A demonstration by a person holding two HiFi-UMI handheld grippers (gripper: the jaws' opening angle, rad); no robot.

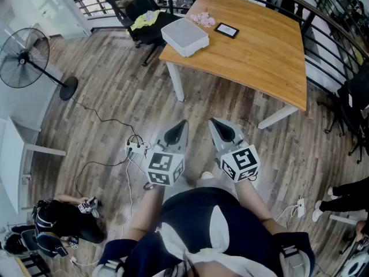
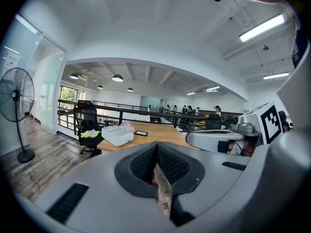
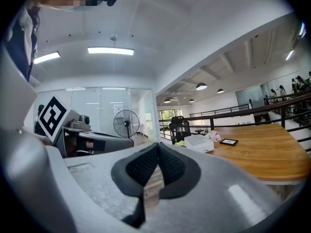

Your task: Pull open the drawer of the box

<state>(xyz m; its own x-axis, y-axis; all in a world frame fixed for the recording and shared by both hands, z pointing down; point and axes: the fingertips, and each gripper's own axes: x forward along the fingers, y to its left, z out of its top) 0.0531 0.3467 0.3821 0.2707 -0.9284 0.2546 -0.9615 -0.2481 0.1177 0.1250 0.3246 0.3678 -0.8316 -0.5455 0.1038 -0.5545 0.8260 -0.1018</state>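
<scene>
While you stand back from the tabletop [image 1: 253,56], the box [image 1: 184,36] is well apart from both of your tongs, so the task is not really started yet. The box sits at the corner of the tabletop that points toward the office chair [image 1: 141,16], with a dark flat device [image 1: 226,30] just beside it. In the head view it lies straight ahead of you, between the lines of the two tongs.

The left tongs [image 1: 183,123] angle a little to the right, so in the left gripper view the box [image 2: 117,135] shows left of the closed tips [image 2: 156,147]. The right tongs [image 3: 156,149] angle a little to the left, so there the box [image 3: 199,142] shows to the right. Both tongs are closed, tip against tip, and hold nothing.

Neither hand is clearly nearer; I judge the left one slightly better lined up. From here I cannot tell which face of the box carries the drawer, so you probably must step closer and open one pair first.
</scene>
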